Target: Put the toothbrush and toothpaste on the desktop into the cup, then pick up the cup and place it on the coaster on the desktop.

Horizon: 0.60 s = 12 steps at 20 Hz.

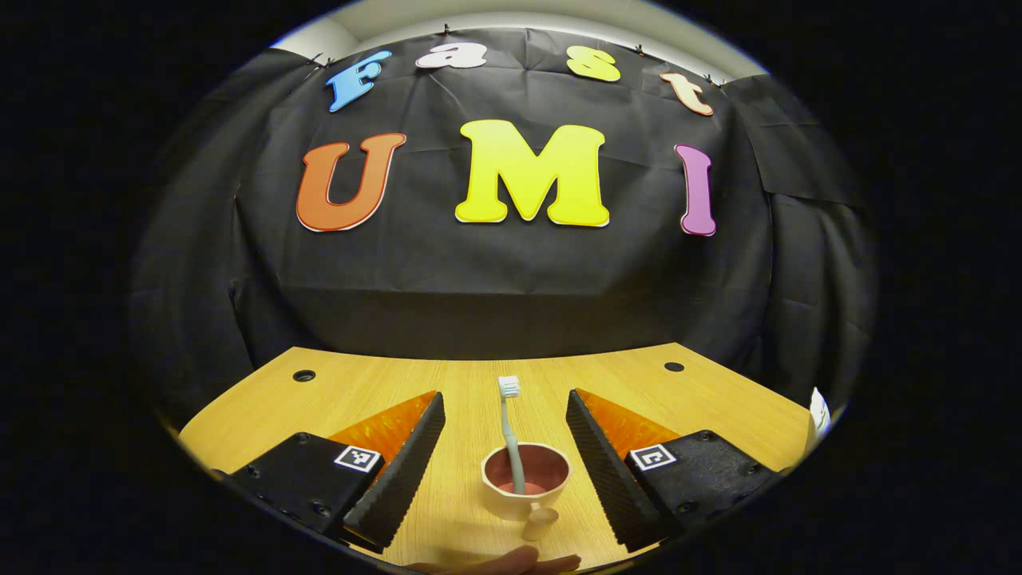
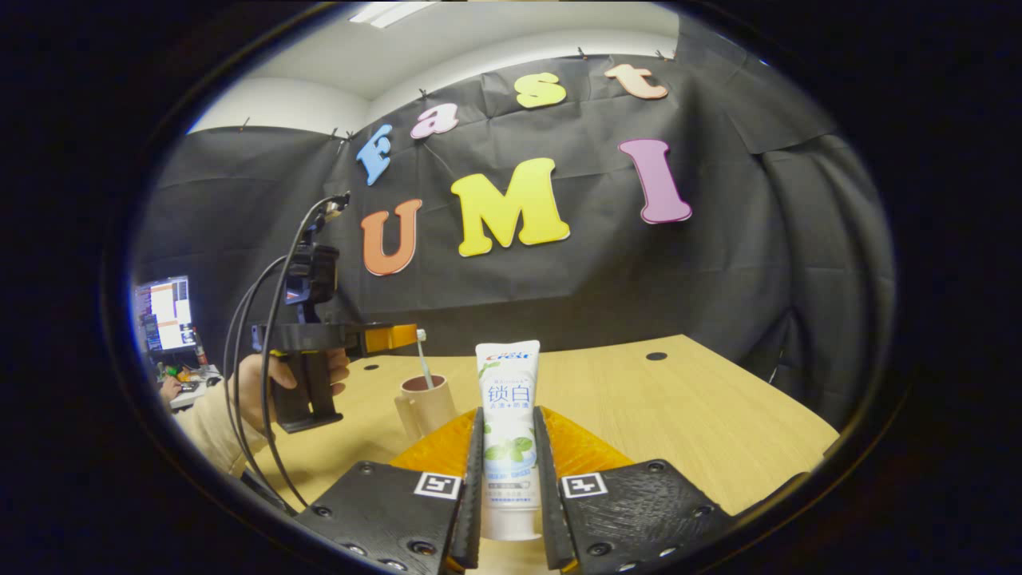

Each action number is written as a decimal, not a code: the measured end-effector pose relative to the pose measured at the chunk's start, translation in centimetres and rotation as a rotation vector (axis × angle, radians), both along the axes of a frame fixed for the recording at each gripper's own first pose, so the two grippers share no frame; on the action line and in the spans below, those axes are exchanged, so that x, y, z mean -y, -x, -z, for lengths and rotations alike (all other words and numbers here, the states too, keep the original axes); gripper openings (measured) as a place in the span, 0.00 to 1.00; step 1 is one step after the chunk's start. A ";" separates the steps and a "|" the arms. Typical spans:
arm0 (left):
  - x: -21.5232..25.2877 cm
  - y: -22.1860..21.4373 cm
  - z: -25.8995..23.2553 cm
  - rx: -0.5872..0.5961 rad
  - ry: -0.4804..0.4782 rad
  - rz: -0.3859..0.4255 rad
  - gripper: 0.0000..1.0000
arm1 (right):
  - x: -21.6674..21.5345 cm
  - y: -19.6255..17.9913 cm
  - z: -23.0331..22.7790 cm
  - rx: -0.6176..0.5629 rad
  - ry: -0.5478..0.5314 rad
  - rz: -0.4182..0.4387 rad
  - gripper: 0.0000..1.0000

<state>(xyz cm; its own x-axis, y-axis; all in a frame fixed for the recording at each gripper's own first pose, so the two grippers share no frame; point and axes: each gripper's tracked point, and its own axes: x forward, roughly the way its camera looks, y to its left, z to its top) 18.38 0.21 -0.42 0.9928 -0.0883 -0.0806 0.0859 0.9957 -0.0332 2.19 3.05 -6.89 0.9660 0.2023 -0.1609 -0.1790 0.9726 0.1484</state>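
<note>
Standing upright between the fingers of the right gripper, the toothpaste is clamped on both flanks of its lower body, cap end down toward the camera and crimped end up, lifted clear of the wooden desktop. Farther off and to the left in the right gripper view sits the cup, with the toothbrush already leaning inside it, bristle head up. The left gripper hangs just above and around that cup, its jaws spread wide apart and touching nothing; a hand grips its handle. In the left gripper view the cup's handle points toward the near edge of the desk. I cannot spot the coaster in either view. The tube looks light and soft-walled, so a hard squeeze could dent it or push paste toward the cap; the firmer shoulder near the cap is the safer place to hold, and its glossy skin may slip if the grip is eased too early. My guess is that it should go in cap first, beside the brush stem, without knocking the brush. The cup seems rigid and light, likely to tip if nudged at the rim, so a hold across its wall or by the handle would suit the carry.
</note>
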 end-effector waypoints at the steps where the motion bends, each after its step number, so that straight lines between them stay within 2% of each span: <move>1: -0.4 0.6 0.1 0.000 0.006 -0.006 0.97 | -0.2 -0.6 -0.3 0.004 -0.002 -0.001 0.31; 4: -1.5 2.4 0.4 0.012 0.040 -0.025 0.98 | -1.4 -2.4 -1.6 0.013 -0.005 -0.012 0.32; 12: -4.8 7.6 1.1 0.065 0.001 -0.079 0.97 | -6.8 -9.5 -5.8 0.029 -0.013 -0.078 0.31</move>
<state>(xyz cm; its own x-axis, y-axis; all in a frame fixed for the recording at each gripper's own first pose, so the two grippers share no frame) 10.83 4.98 -1.57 0.9998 -0.0095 -0.0162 0.0090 0.9995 -0.0315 11.71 9.85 -1.10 0.9513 0.2793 -0.1304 -0.2588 0.9535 0.1544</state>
